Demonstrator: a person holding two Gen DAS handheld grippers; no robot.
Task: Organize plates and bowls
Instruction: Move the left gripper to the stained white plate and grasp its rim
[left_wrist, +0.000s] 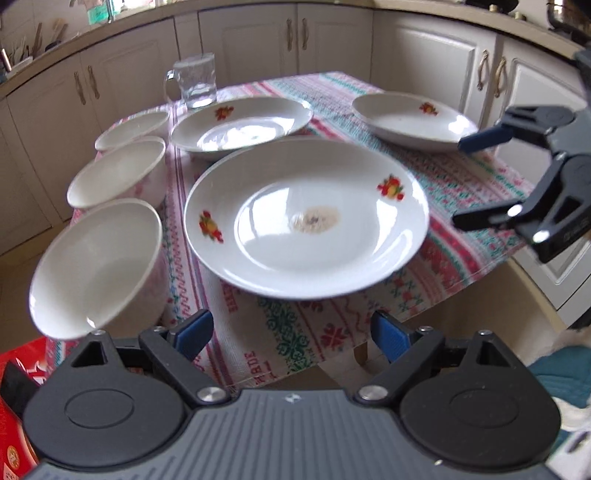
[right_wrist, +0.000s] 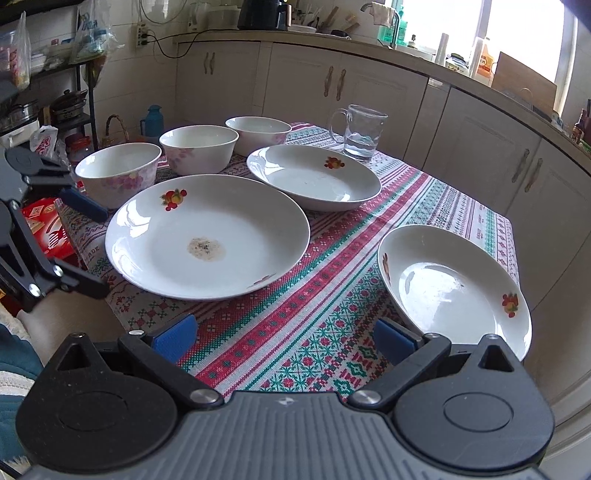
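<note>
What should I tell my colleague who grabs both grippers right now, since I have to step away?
Left gripper: open, empty, short of the table's near edge.
Right gripper: open, empty, over the tablecloth.
Three bowls stand in a separate row on the left side.
Three plates lie apart: the large plate with a brownish stain in its centre, a second plate behind it, a third plate at the right edge.
A glass mug stands at the far end.
Done: nothing stacked yet.
Left: probably stack the plates and nest the bowls.
</note>
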